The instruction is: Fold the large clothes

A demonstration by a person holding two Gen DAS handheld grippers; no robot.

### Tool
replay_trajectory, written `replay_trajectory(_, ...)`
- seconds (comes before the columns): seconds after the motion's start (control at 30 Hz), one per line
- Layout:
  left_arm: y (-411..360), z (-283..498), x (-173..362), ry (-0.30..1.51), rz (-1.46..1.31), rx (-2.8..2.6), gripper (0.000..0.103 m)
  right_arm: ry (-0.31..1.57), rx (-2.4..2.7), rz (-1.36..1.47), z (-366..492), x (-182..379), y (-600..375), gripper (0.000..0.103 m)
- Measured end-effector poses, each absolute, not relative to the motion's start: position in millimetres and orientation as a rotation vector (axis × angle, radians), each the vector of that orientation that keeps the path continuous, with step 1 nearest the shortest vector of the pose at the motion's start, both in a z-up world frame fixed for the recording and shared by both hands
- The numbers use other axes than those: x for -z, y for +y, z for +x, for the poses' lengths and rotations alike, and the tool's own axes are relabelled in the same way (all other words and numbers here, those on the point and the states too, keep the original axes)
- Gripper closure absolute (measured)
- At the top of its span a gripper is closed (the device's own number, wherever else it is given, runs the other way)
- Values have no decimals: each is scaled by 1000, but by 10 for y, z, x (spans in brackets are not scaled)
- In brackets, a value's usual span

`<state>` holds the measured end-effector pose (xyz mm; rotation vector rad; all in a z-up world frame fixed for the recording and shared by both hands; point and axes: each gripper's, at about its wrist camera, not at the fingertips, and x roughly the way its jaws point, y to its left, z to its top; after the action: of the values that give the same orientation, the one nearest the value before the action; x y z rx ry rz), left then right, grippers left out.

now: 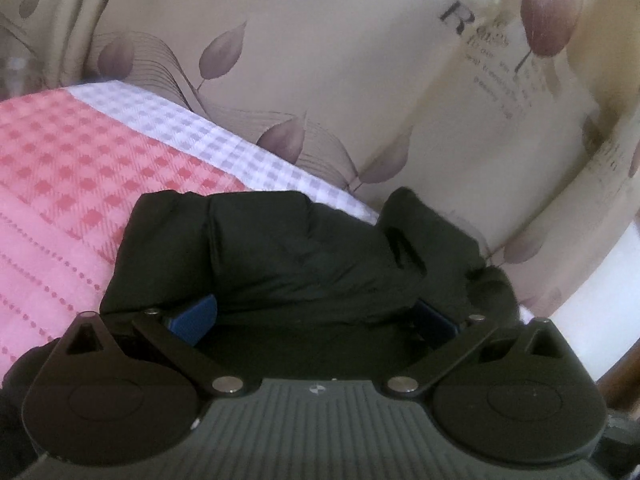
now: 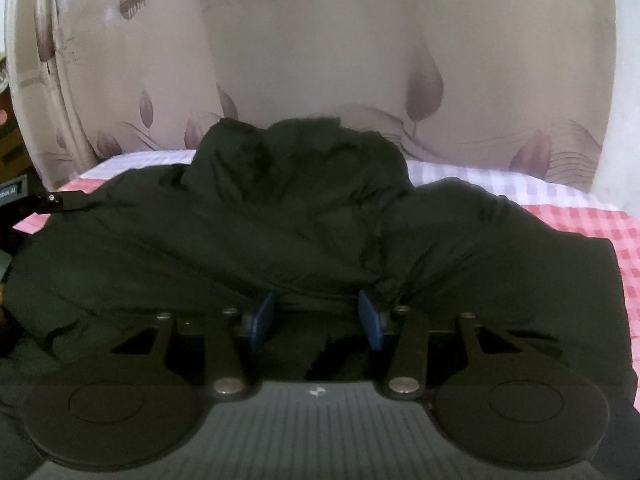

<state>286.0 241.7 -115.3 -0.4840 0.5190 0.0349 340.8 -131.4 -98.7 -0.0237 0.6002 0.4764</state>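
Item: one black padded jacket, lying bunched on my bed over the pink-and-white checked bedspread, with the leaf-print curtain hanging close behind. Handling, as I judge it: soft, puffy, light for its bulk, with a smooth shell likely to slide, so a thick fold or a seamed edge should be pinched rather than a single layer. My left tongs: spread wide, blue pads on either side of a fat roll of the jacket that fills the gap between them (whether they press on it, I cannot tell). From this view the roll sits right against the tongs, near the bed's far edge. My right tongs: half open, pads set narrowly apart, a ridge of cloth lying between them and seemingly not yet pinched. The main heap rises just beyond, hood or collar end toward the curtain. The other tool's tip shows at the jacket's left edge.
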Motion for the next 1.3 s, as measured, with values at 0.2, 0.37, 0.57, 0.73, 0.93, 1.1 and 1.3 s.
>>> replay_trajectory(0.2,2334,2913,1140,565,-413,-66,0,596,-445,-70,3428,995,-1223,56)
replay_trajectory(0.37,2317,2801,1016,541,-404,-51,3,543,-413,37,3311,753,-1392,53)
replay_trajectory(0.57,2124,2694,555,408,-513,137,3,455,-625,117,3253,95,-985,53)
replay_trajectory(0.73,1899,3230,776,568,-483,129,23,572,-627,-37,3636,397,-290,60)
replay_trajectory(0.93,1952,3303,1025,586,-388,101,34,621,-561,-69,3829,881,-531,65)
replay_trajectory(1.1,2277,3270,1122,592,-516,72,80,640,-506,17,3877,927,-939,65)
replay_trajectory(1.3,2665,3139,1196,637,-537,30,91,711,-420,42,3931,912,-1510,69)
